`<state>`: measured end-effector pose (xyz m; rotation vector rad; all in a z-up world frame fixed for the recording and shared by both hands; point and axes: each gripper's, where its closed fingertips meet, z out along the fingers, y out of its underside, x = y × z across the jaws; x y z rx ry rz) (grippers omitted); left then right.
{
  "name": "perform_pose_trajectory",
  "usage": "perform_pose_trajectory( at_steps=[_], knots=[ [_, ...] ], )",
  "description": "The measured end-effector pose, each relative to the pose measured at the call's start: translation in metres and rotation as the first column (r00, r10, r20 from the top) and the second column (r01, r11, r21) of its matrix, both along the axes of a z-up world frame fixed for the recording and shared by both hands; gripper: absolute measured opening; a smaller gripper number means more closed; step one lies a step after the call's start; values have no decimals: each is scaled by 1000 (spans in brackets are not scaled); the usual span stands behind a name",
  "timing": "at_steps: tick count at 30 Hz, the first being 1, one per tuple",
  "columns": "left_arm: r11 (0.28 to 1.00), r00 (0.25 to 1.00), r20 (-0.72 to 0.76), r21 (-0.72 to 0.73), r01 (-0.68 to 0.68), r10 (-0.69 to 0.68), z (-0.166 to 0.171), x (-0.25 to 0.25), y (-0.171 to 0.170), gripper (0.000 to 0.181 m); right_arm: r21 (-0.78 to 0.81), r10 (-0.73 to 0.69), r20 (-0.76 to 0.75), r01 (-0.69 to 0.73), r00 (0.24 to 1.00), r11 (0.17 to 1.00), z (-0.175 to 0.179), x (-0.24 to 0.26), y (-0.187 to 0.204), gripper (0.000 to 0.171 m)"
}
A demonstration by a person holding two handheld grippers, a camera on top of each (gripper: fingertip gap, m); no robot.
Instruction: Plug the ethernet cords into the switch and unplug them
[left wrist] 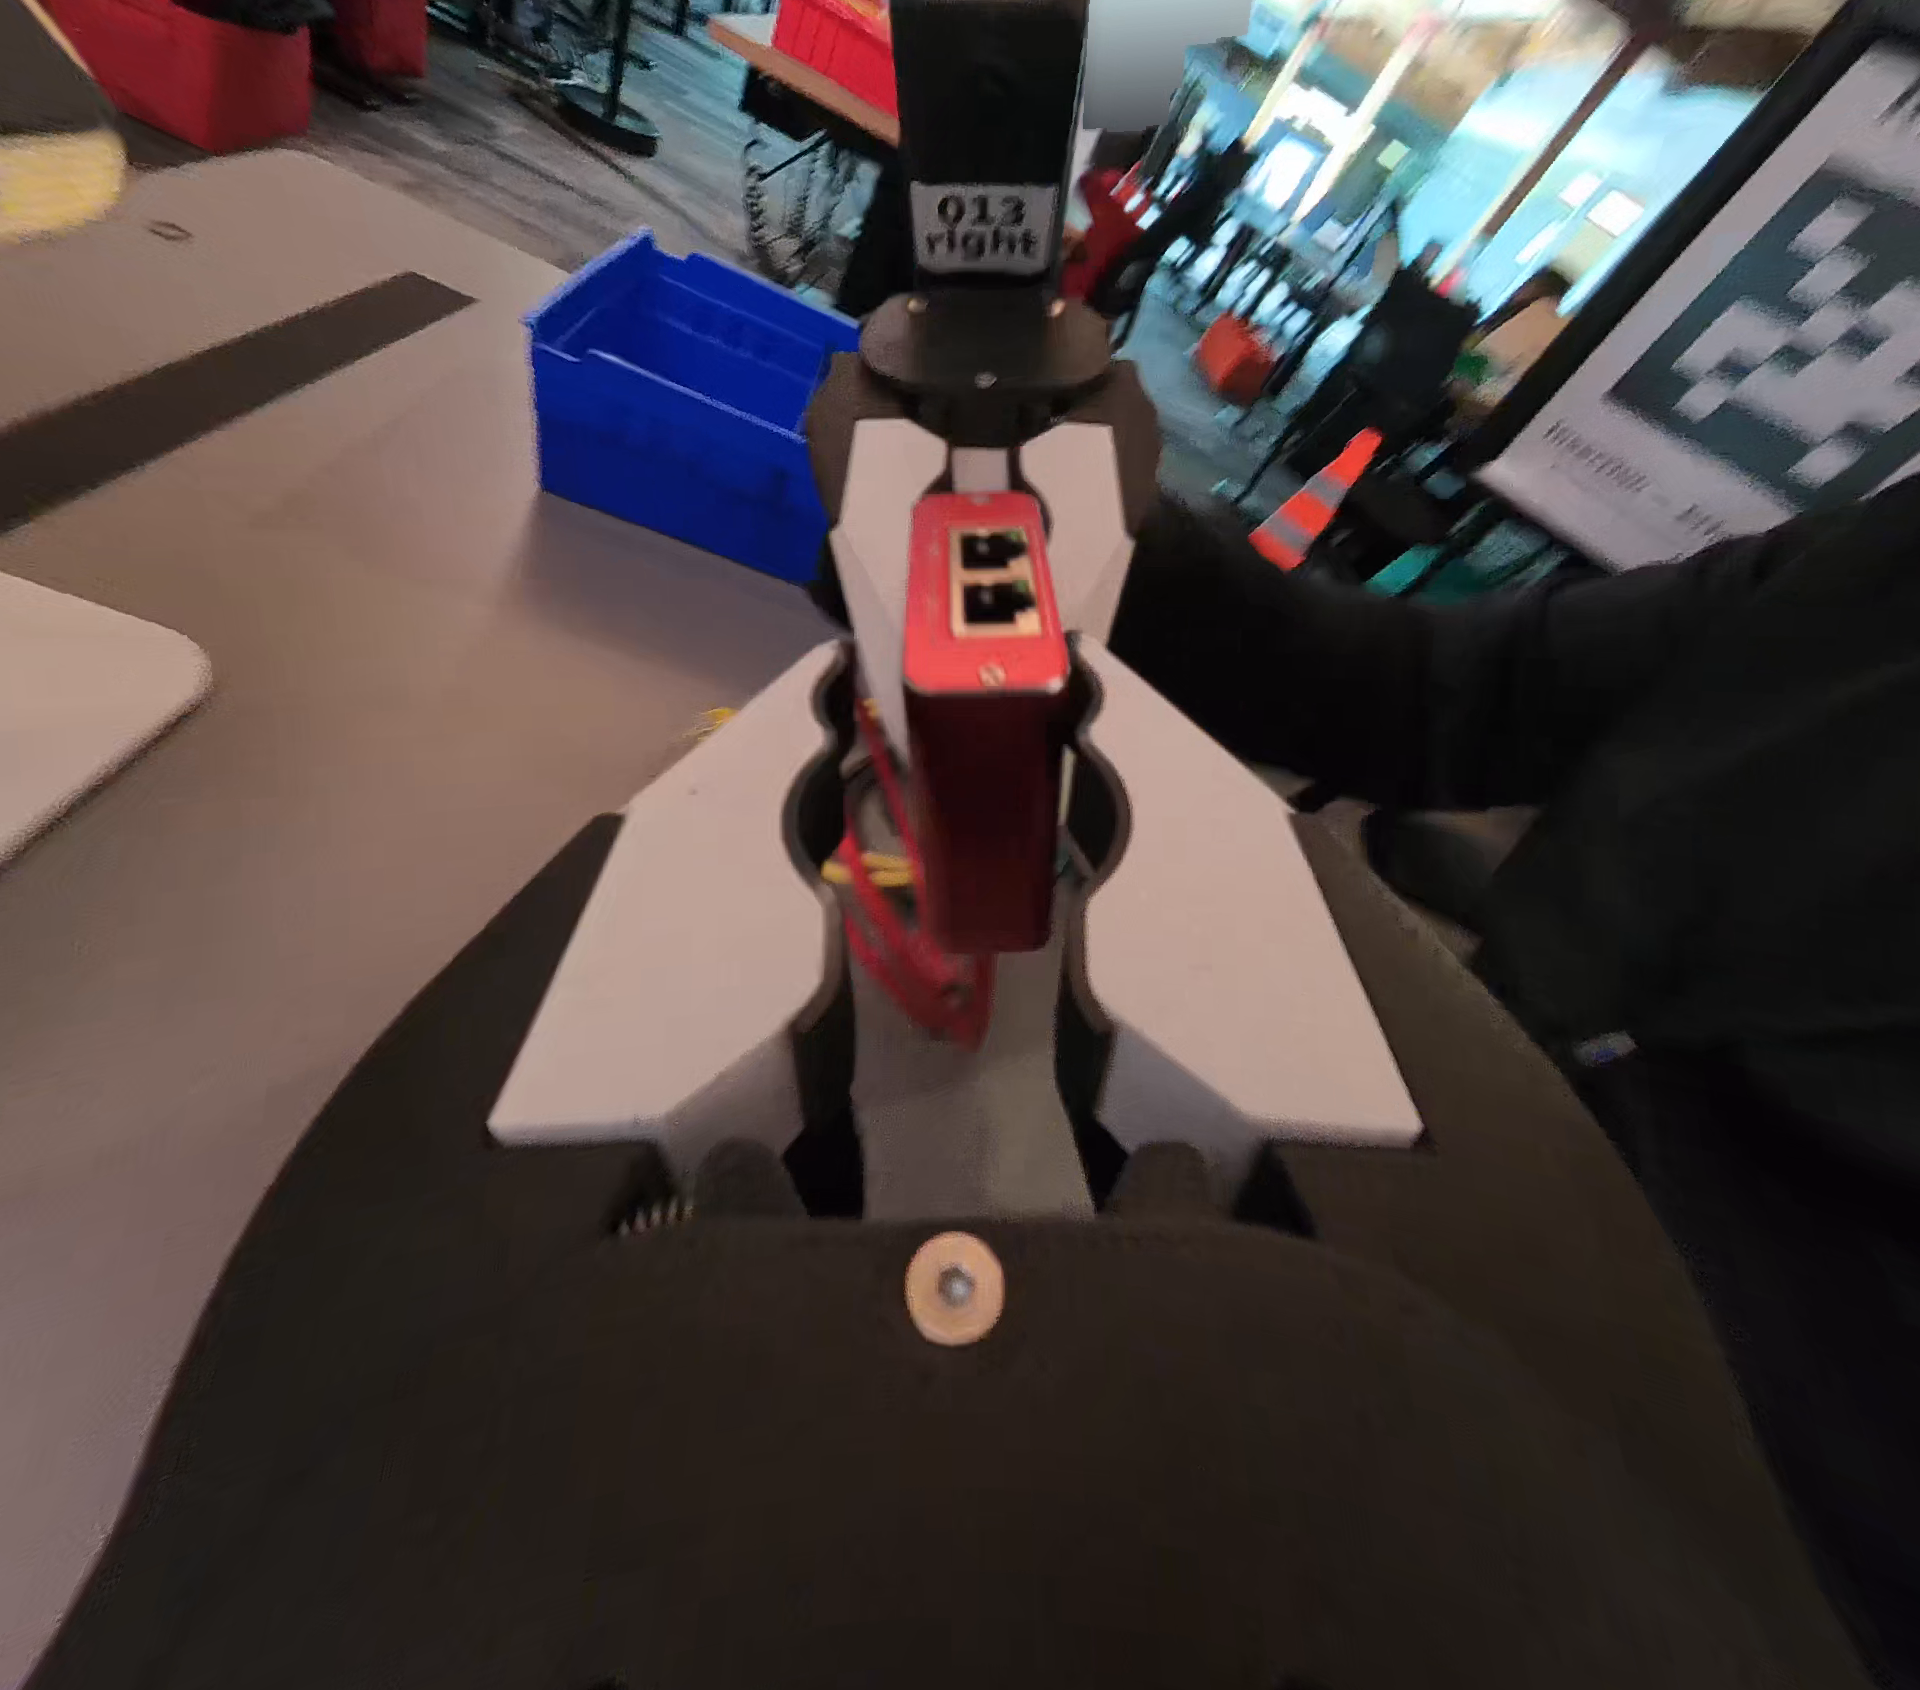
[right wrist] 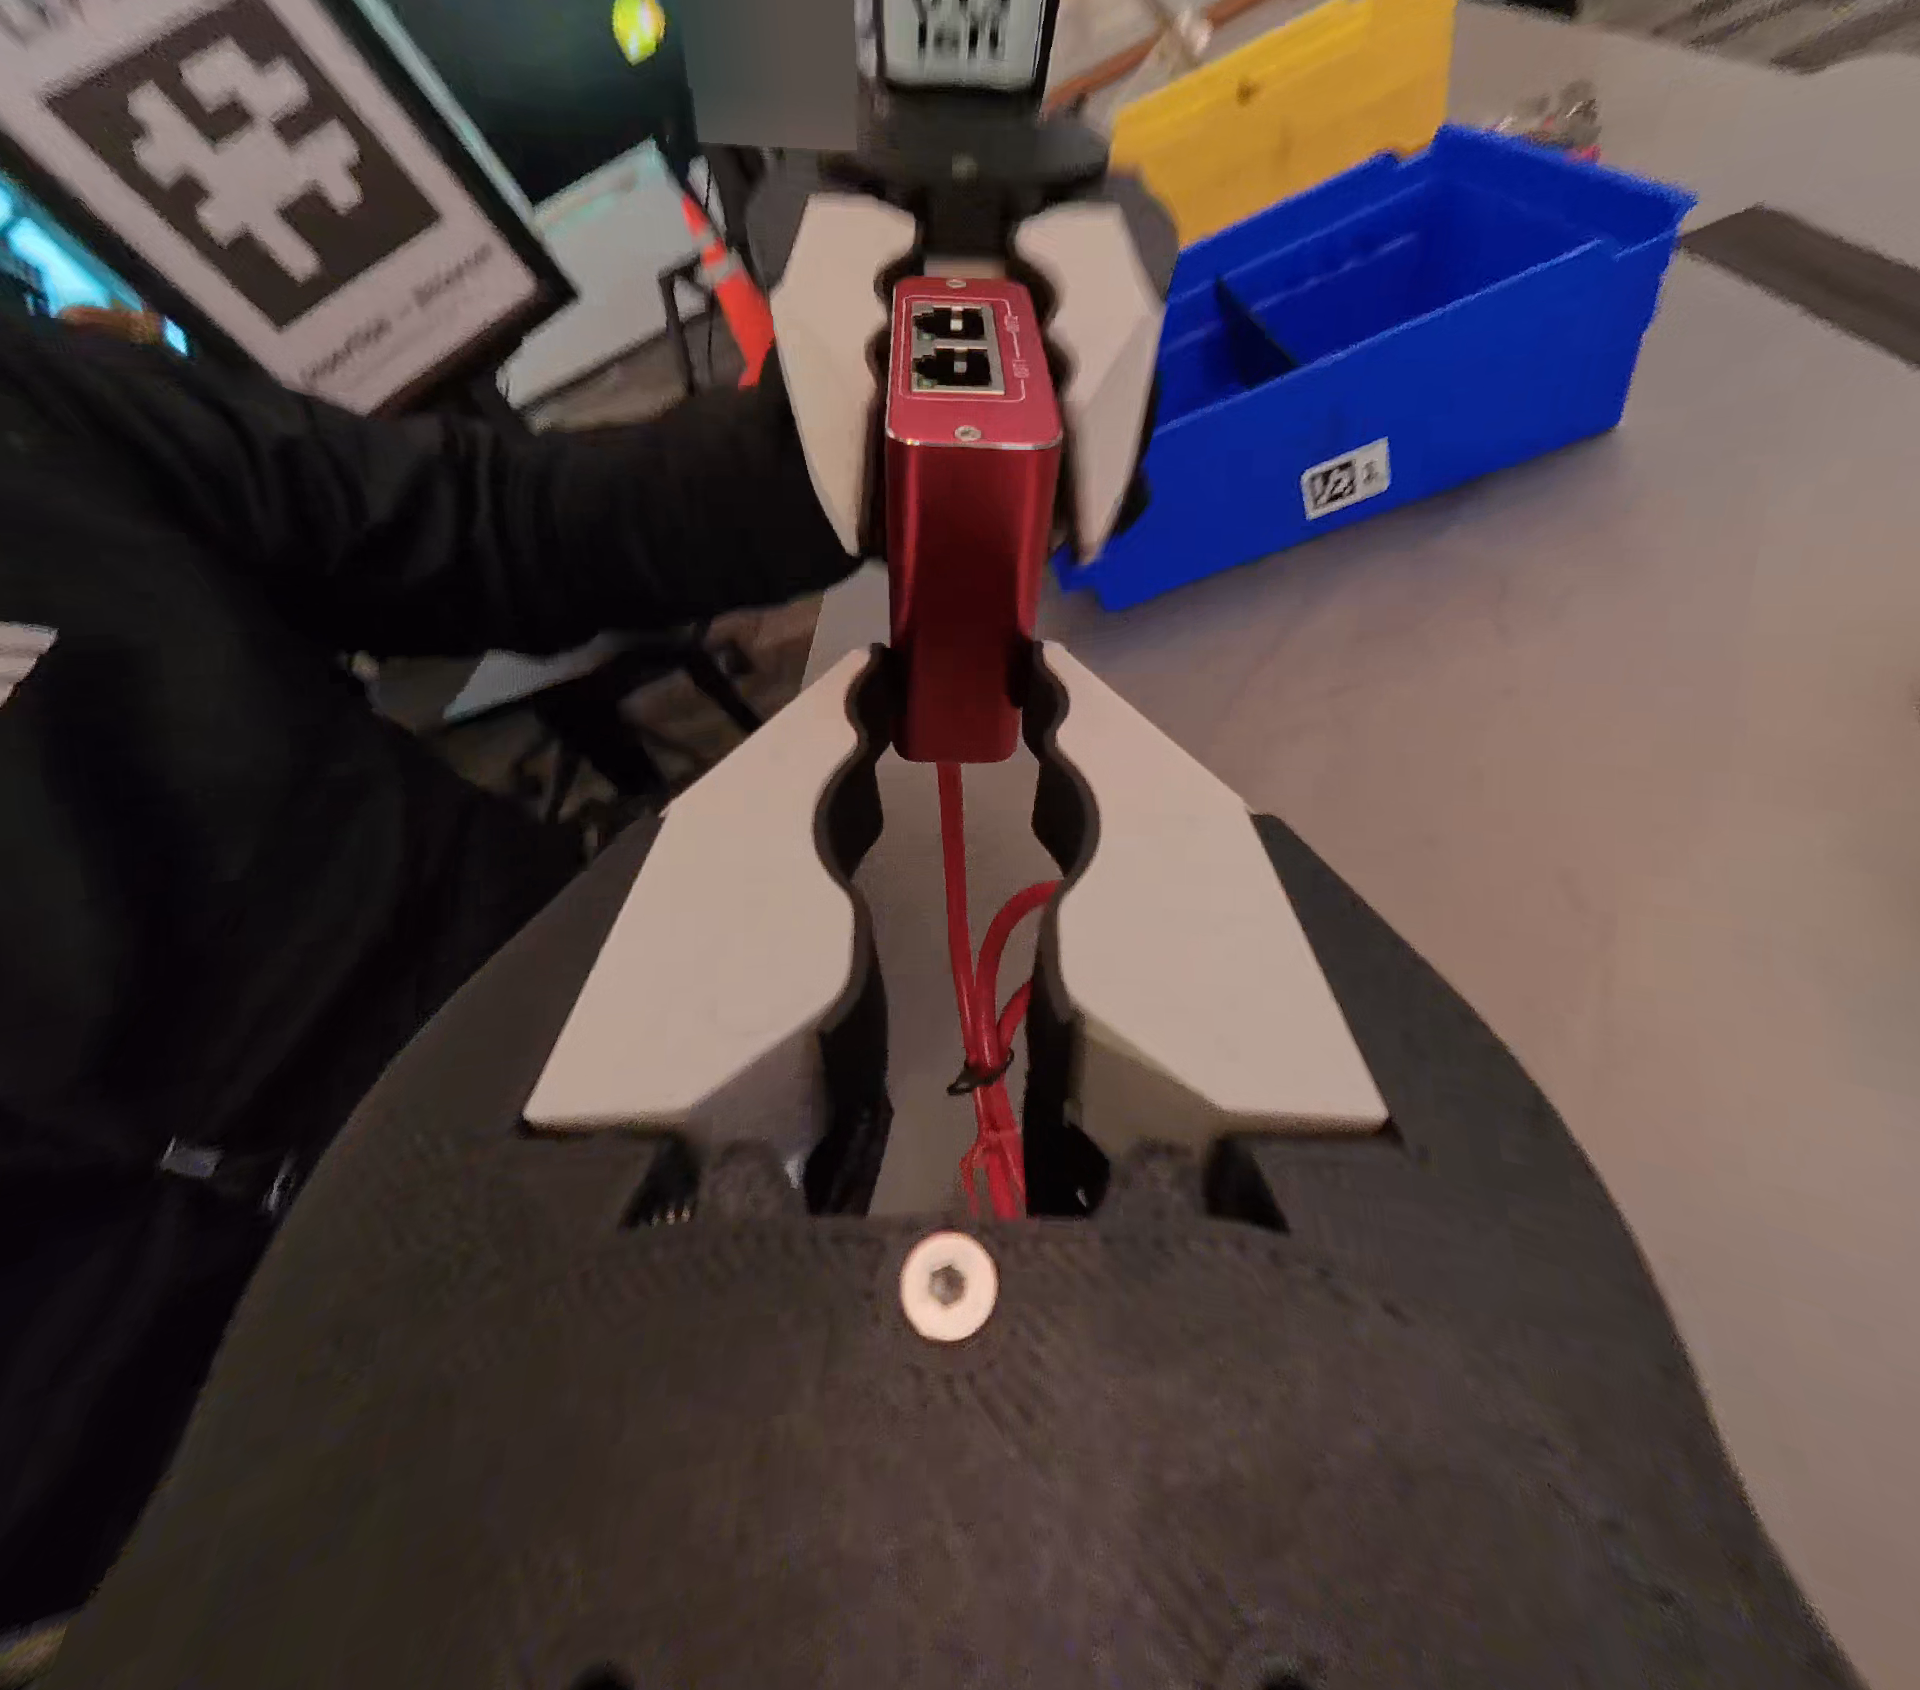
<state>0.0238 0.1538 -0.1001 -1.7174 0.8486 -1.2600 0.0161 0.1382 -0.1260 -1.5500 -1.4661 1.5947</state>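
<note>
Both grippers clamp the same red switch (left wrist: 982, 705) from opposite ends, held in the air above the grey table (left wrist: 364, 705). Left wrist view: the left gripper (left wrist: 966, 684) has its white fingers (left wrist: 727, 861) closed on the near part of the red body, and the right gripper (left wrist: 982, 497) faces it from the far side, its fingers pressed on the port end. The end face with two stacked ports points at the camera, both ports empty (no plug in either). Right wrist view: the right gripper (right wrist: 961, 684) pinches the switch (right wrist: 966, 539) near its lower end, the left gripper (right wrist: 966, 352) opposite grips the upper end; again two empty ports on the visible face. Red ethernet cords (right wrist: 982, 1017) hang below the switch between the right gripper's fingers, bundled with a thin black tie (right wrist: 977, 1081); whether they enter the underside of the switch, cannot tell. In the left view red cord loops (left wrist: 904, 944) with some yellow bits show under the switch. Blue bin (right wrist: 1403, 373) sits on the table just beside the grippers, a yellow bin (right wrist: 1288, 92) behind it. Black sleeve (right wrist: 468, 518) of the person reaches to the left gripper. A board with a black-and-white marker (right wrist: 249, 154) stands behind, and an orange cone (right wrist: 727, 279) on the floor. Frames slightly motion-blurred.
</note>
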Motion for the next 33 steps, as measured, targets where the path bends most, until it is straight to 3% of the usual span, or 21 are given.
perform_pose_trajectory(
  at_steps=[3, 5, 7, 9, 13, 16, 18, 20, 23, 26, 28, 33],
  knots=[
    [967, 983, -174, 253, -12, 57, 15, -18, -2, 45, 45, 64, 142, -71, 988, 996, -8, 3, -3, 23],
    [941, 943, -324, 336, 35, 80, 16, -23, -6, 48, 94, 74, 207, -95, 976, 991, -10, 4, -1, 23],
    [946, 886, -457, 312, 85, 71, 6, -23, -10, 59, 160, 82, 273, -129, 959, 979, -14, 4, -1, 23],
    [973, 831, -556, 202, 109, 22, -12, -21, -12, 59, 232, 81, 343, -168, 936, 958, -19, 3, -3, 23],
    [986, 792, -601, 36, 161, -107, -41, -13, -25, 31, 317, 91, 418, -239, 904, 918, -21, -1, -10, 23],
    [997, 843, -535, 14, 77, -57, -41, -13, -17, 24, 383, 16, 420, -193, 907, 904, -22, -3, 2, 23],
    [999, 905, -424, -47, 5, -24, -34, -15, -9, 22, 430, -71, 332, -85, 941, 899, -11, -9, 13, 31],
    [991, 968, -251, -117, -58, 27, -21, -17, -2, 23, 508, -159, 255, 8, 954, 861, -2, -10, 20, 58],
    [976, 994, -40, -193, -103, 97, -10, -19, 6, 22, 701, -294, 174, 91, 940, 708, -7, -11, 24, 80],
    [961, 985, 135, -268, -69, 108, -3, -17, 5, 22, 800, -398, 103, 162, 911, 578, -13, -12, 26, 73],
    [951, 973, 200, -305, -50, 116, -5, -14, 4, 22, 824, -454, 56, 216, 889, 525, -11, -7, 34, 48],
    [941, 942, 299, -337, -44, 151, -9, -11, 7, 22, 818, -439, 90, 185, 894, 544, -17, 0, 35, 35]
  ],
)
